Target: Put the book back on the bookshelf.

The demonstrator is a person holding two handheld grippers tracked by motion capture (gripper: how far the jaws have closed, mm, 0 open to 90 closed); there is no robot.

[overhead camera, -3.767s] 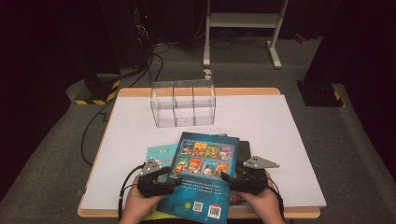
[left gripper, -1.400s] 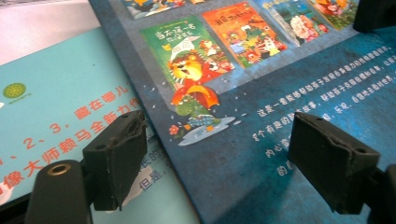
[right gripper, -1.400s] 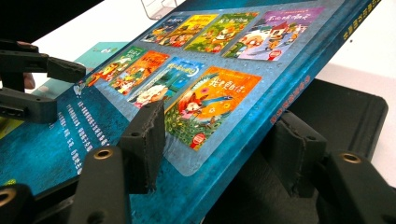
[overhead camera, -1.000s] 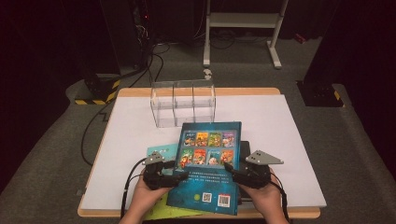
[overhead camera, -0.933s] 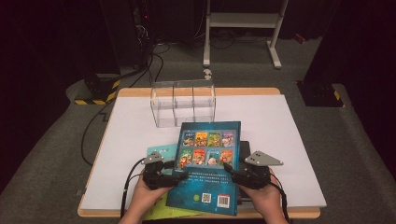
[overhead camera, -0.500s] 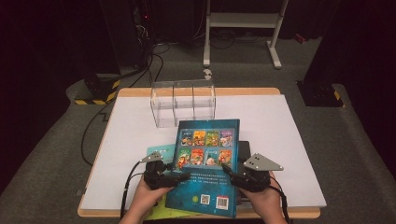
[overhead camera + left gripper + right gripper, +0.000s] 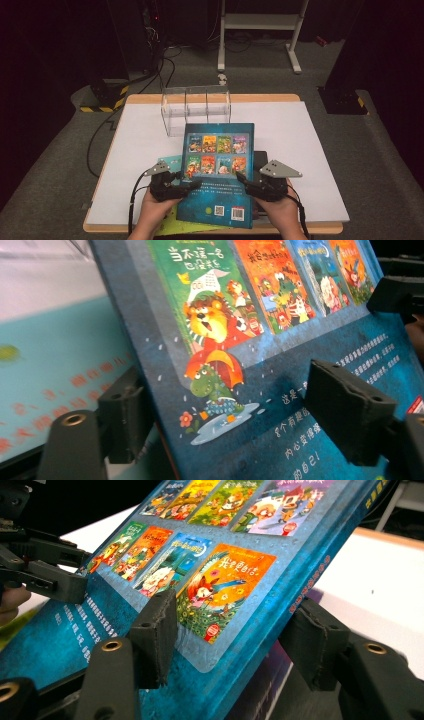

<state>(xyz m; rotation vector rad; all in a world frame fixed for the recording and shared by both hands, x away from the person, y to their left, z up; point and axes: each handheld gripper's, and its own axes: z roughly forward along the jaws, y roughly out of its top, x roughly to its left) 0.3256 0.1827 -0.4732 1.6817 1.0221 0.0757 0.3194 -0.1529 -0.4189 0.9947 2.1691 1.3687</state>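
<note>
A blue picture book [image 7: 217, 175] with its back cover up is held off the table between both grippers, far edge tilted upward. My left gripper [image 7: 192, 185] is shut on its left edge: one jaw lies on the cover and the other under it around the book [image 7: 260, 365], with the gripper [image 7: 235, 415] closed across it. My right gripper [image 7: 242, 179] is shut on the right edge of the book [image 7: 200, 570], its jaws [image 7: 235, 640] above and below the spine side. The opposite gripper shows farther off in each gripper view.
A clear plastic box [image 7: 196, 110] with compartments stands just beyond the book. Under the book lie a teal book [image 7: 167, 165], a green one [image 7: 185, 230] at the table's front edge and a dark one [image 7: 260, 160]. White table cover [image 7: 310, 150] spreads to both sides.
The book has turned from a slant to square with the table, and its far edge has risen toward the clear box. Both grippers keep their hold.
</note>
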